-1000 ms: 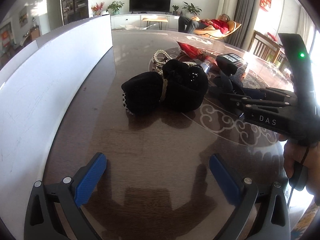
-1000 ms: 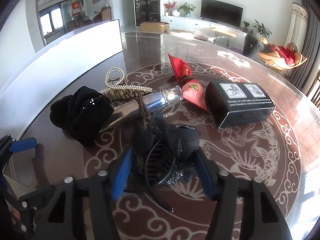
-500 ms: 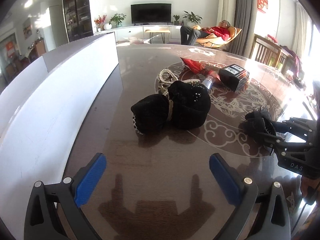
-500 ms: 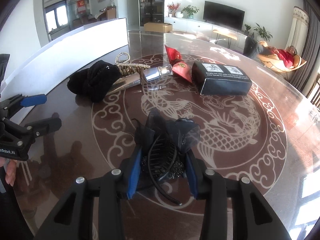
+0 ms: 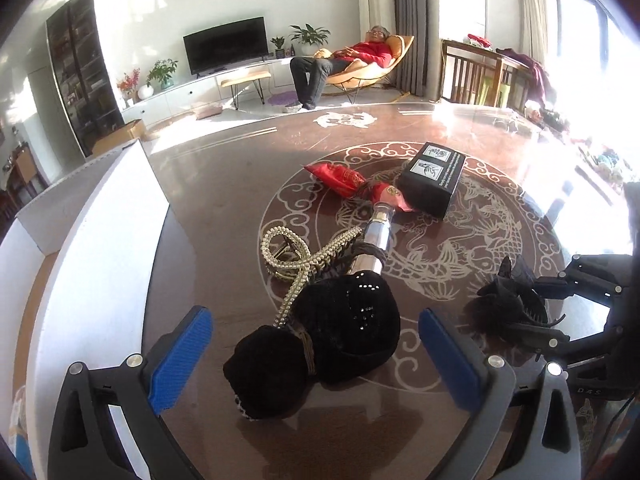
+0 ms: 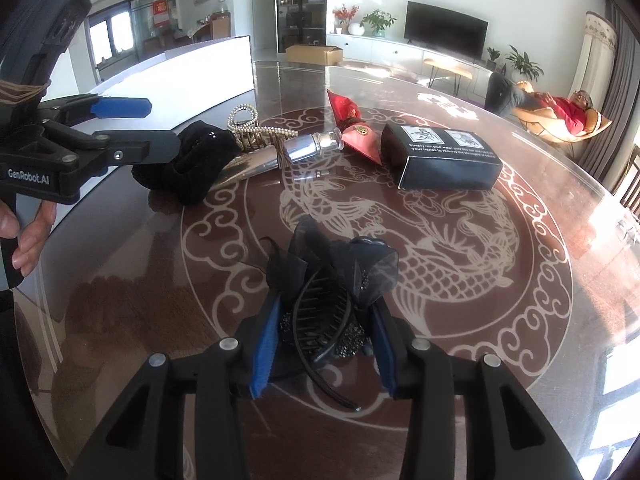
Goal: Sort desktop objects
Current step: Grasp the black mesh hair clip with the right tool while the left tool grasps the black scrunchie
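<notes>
Left tongs [image 5: 316,354] have closed in on the black pouch [image 5: 320,352], blue pads spread wide and empty either side; right tongs [image 6: 324,344] clenched on the bow clip [image 6: 324,300] at near desk [image 6: 500,320]; next, centre pads on pouch, clear of pearl clip [image 5: 296,252], before squeezing.

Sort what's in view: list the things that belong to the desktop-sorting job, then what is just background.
Job: black bow hair claw in right gripper; black beaded velvet scrunchie; pearl hair claw; silver bottle; red pouch; black box; white bin.

Background: television; lounge chair; plants.
</notes>
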A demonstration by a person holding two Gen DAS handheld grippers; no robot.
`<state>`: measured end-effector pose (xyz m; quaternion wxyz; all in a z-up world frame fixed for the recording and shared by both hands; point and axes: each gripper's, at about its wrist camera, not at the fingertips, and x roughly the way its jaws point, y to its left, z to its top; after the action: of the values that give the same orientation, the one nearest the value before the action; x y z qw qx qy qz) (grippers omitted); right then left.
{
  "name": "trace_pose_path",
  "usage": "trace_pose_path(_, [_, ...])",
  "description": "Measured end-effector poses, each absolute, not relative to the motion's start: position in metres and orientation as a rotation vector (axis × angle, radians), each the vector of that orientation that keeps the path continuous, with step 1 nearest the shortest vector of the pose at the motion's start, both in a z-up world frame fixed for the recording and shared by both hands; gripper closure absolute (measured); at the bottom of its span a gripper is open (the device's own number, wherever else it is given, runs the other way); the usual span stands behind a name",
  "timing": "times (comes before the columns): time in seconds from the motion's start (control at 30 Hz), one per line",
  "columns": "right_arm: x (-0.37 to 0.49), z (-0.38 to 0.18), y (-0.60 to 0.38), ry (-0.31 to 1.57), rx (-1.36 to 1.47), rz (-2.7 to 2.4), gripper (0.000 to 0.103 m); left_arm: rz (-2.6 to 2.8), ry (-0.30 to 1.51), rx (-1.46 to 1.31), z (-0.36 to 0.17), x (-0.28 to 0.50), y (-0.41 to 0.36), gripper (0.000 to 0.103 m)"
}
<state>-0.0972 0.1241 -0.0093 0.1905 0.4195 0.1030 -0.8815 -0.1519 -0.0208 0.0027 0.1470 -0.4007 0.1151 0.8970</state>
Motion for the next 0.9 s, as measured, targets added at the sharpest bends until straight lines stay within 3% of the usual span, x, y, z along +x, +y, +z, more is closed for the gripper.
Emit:
trace_pose_path(0.2, [-0.097,-0.009,0.125,0.288,1.179,-2.477,0.061,2.430,0.373,-1.213,-0.028,-0.150,-0.007,0.000])
trace_pose_path(0.5, [-0.099,-0.010,0.125,0.282,1.179,-2.475,0.061,2.393,0.343,-1.183,-0.009,-0.099,-0.023,0.000])
trace_pose_path(0.77, [-0.099,-0.010,0.125,0.282,1.179,-2.474,0.061,2.428,0.514,-1.228,-0.031,-0.129,-0.004,0.000])
trace_pose_path(0.83, [-0.099,-0.010,0.125,0.282,1.179,-2.474,0.061,2.420,0.467,-1.260,-0.037,-0.139,-0.002,0.000])
trace_pose_path(0.9, [-0.099,-0.010,0.125,0.282,1.179,-2.474,0.061,2.401,0.340,-1.261,-0.036,-0.142,-0.004,0.030])
